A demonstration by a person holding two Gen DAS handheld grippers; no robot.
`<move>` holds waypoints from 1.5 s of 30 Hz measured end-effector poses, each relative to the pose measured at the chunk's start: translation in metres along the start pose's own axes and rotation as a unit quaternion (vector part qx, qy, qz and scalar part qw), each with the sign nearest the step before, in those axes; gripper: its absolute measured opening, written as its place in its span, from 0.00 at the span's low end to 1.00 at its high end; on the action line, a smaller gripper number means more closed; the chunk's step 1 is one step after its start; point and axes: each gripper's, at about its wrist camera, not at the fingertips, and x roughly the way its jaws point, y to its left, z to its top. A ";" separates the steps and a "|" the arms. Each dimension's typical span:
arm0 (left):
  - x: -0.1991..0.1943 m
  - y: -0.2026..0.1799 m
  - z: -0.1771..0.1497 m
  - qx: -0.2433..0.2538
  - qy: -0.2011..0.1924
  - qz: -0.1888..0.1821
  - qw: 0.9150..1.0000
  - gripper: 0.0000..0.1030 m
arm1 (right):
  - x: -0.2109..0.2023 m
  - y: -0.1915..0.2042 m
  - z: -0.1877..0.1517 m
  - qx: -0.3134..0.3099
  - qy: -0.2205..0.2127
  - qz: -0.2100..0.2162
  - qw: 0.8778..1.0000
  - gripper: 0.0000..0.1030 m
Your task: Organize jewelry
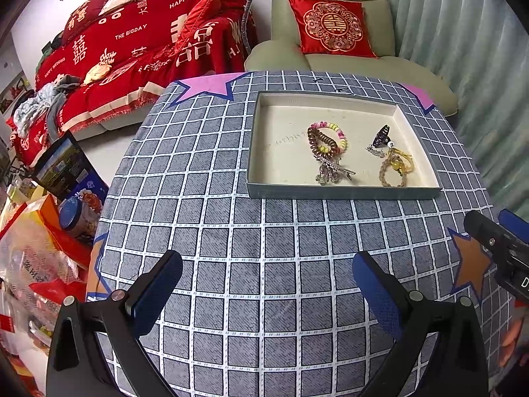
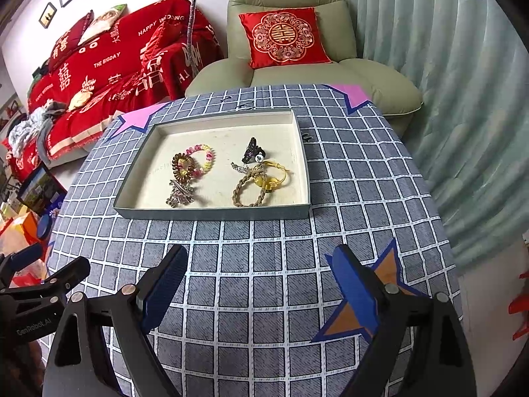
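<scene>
Left gripper (image 1: 266,273) spread, right gripper (image 2: 259,269) spread – both empty above checked cloth (image 2: 264,297); jewelry in tray (image 2: 211,213).

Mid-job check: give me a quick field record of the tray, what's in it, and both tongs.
surface: table under a grey checked cloth with star patches
tray: shallow open box tray, on the cloth
tray left group: brown spiral hair tie overlapping pink-yellow spiral hair tie; silver hair clip just below
tray right group: dark claw clip, braided tan bracelet, yellow cord bracelet
left tongs: open, empty, above cloth short of tray
right tongs: open, empty, above cloth short of tray
</scene>
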 end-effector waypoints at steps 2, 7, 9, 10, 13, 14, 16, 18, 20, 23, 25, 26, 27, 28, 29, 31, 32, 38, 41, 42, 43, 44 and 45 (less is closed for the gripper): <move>0.000 -0.001 0.000 0.001 0.001 -0.001 1.000 1.00 | -0.001 0.000 0.000 -0.001 -0.001 0.000 1.000 0.88; -0.001 -0.003 -0.001 0.000 0.001 -0.001 1.000 1.00 | -0.002 0.000 0.000 -0.001 -0.001 0.000 1.000 0.88; -0.001 -0.002 -0.001 0.001 0.001 -0.002 1.000 1.00 | -0.002 -0.001 0.000 -0.001 -0.001 0.000 1.000 0.88; -0.001 -0.002 -0.001 0.001 0.001 -0.002 1.000 1.00 | -0.002 0.000 0.000 -0.001 -0.001 0.000 1.000 0.88; -0.001 -0.002 -0.002 0.001 0.001 -0.001 1.000 1.00 | -0.002 0.000 0.000 -0.001 -0.001 0.000 1.000 0.88; -0.002 -0.003 -0.003 0.001 0.001 -0.001 1.000 1.00 | -0.002 0.000 0.000 -0.001 -0.001 0.000 1.000 0.88; -0.001 -0.003 -0.002 0.000 0.002 -0.001 1.000 1.00 | -0.002 0.000 0.000 -0.001 -0.001 0.000 1.000 0.88; -0.001 -0.003 -0.004 0.000 0.003 -0.001 1.000 1.00 | -0.002 0.000 0.000 -0.001 -0.001 0.000 1.000 0.88; -0.001 -0.003 -0.004 -0.001 0.003 -0.001 1.000 1.00 | -0.003 0.000 -0.001 0.000 -0.001 0.000 1.000 0.88; -0.001 -0.004 -0.004 0.001 0.005 -0.001 1.000 1.00 | -0.002 0.000 0.000 0.000 -0.001 0.000 1.000 0.88; 0.000 -0.004 -0.004 0.000 0.005 -0.001 1.000 1.00 | -0.002 -0.001 0.000 -0.001 -0.001 0.000 1.000 0.88; 0.000 -0.004 -0.004 0.000 0.005 -0.001 1.000 1.00 | -0.002 -0.001 0.000 -0.001 -0.001 0.000 1.000 0.88; 0.000 -0.004 -0.004 0.000 0.005 -0.001 1.000 1.00 | -0.003 -0.001 0.000 -0.001 -0.001 0.000 1.000 0.88; 0.000 -0.004 -0.005 -0.001 0.006 -0.001 1.000 1.00 | -0.002 -0.001 0.000 -0.001 -0.001 0.000 1.000 0.88; 0.000 -0.004 -0.005 -0.001 0.006 -0.001 1.000 1.00 | -0.002 -0.001 0.000 -0.001 -0.001 0.000 1.000 0.88; 0.000 -0.004 -0.005 -0.001 0.006 -0.001 1.000 1.00 | -0.002 0.000 0.000 -0.001 -0.001 0.000 1.000 0.88; 0.000 -0.005 -0.005 -0.001 0.006 -0.001 1.000 1.00 | -0.003 -0.001 -0.001 -0.001 0.000 0.000 1.000 0.88; 0.002 -0.004 -0.006 -0.004 0.010 -0.001 1.000 1.00 | -0.003 0.000 0.000 -0.001 0.000 0.000 1.000 0.88; 0.002 -0.004 -0.006 -0.004 0.011 -0.001 1.000 1.00 | -0.003 0.000 0.000 -0.001 0.000 0.000 1.000 0.88; 0.003 -0.004 -0.006 -0.004 0.011 -0.001 1.000 1.00 | -0.003 0.000 0.000 -0.001 0.000 0.000 1.000 0.88; 0.003 -0.004 -0.006 -0.004 0.012 -0.002 1.000 1.00 | -0.003 0.000 0.000 -0.001 0.000 0.000 1.000 0.88; 0.003 -0.004 -0.007 -0.004 0.013 -0.003 1.000 1.00 | -0.003 0.000 0.000 -0.001 0.000 0.000 1.000 0.88; 0.004 -0.004 -0.006 -0.005 0.014 -0.004 1.000 1.00 | -0.003 0.000 0.000 -0.001 0.000 0.000 1.000 0.88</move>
